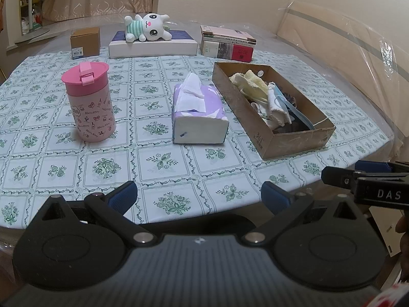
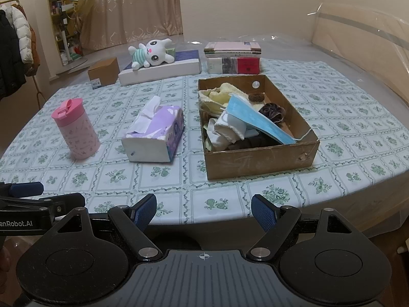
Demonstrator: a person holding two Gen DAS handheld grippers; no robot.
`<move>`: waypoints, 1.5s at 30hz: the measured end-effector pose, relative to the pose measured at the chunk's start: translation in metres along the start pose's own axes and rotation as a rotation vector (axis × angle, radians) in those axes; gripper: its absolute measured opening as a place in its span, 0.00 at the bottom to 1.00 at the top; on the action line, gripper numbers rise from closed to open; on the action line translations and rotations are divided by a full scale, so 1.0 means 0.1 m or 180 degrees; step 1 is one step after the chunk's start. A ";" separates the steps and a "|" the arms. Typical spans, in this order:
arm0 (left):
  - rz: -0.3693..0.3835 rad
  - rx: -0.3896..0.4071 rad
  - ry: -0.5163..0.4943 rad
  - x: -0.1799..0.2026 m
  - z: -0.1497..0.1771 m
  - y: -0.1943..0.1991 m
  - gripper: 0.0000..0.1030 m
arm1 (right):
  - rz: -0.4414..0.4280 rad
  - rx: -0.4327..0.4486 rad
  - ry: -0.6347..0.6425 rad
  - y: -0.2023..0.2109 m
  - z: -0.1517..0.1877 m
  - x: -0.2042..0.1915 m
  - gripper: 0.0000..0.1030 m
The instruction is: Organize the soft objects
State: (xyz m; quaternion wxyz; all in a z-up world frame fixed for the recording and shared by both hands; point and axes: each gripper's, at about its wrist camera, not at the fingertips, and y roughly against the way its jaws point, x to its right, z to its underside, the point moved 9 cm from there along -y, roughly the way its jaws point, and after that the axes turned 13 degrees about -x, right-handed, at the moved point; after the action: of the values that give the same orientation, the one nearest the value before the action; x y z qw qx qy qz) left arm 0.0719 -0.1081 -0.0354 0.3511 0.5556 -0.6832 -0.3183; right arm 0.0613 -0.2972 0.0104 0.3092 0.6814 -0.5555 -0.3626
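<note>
A brown cardboard box (image 1: 265, 138) (image 2: 255, 160) stands on the table's right side, holding soft things: a yellow cloth (image 2: 219, 96), a blue face mask (image 2: 253, 117), a white cloth (image 2: 225, 128) and a dark scrunchie (image 2: 273, 111). A white plush rabbit (image 1: 148, 26) (image 2: 153, 52) lies on a flat white box at the back. My left gripper (image 1: 199, 197) is open and empty over the table's front edge. My right gripper (image 2: 203, 211) is open and empty, in front of the cardboard box.
A purple tissue pack (image 1: 196, 112) (image 2: 156, 135) lies mid-table. A pink Hello Kitty tumbler (image 1: 89, 102) (image 2: 75, 130) stands to the left. A small brown carton (image 1: 85, 41) and a stack of books (image 1: 227, 43) sit at the back.
</note>
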 end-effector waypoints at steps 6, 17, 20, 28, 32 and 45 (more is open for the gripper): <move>0.0002 -0.0003 -0.0002 0.01 0.00 0.00 0.99 | 0.0013 0.0012 -0.0010 0.00 -0.01 0.02 0.78; 0.0001 0.0006 -0.0003 0.01 0.00 0.00 0.99 | 0.0016 0.0017 -0.0012 0.01 -0.01 0.03 0.78; 0.0001 0.0004 -0.0005 0.01 0.00 0.00 0.99 | 0.0017 0.0018 -0.0014 0.01 -0.01 0.03 0.78; 0.0000 0.0003 -0.0003 0.01 0.00 0.00 0.99 | 0.0021 0.0018 -0.0014 0.01 -0.02 0.03 0.78; -0.0002 0.0008 -0.0006 0.01 -0.01 0.00 0.99 | 0.0022 0.0017 -0.0015 0.01 -0.02 0.04 0.78; 0.0000 0.0010 -0.0008 0.01 -0.01 0.01 0.99 | 0.0022 0.0021 -0.0013 0.01 -0.02 0.04 0.78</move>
State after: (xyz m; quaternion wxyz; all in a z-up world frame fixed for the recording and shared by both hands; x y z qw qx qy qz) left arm 0.0720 -0.1093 -0.0339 0.3493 0.5558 -0.6841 -0.3179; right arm 0.0629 -0.3013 0.0118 0.3071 0.6797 -0.5597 -0.3611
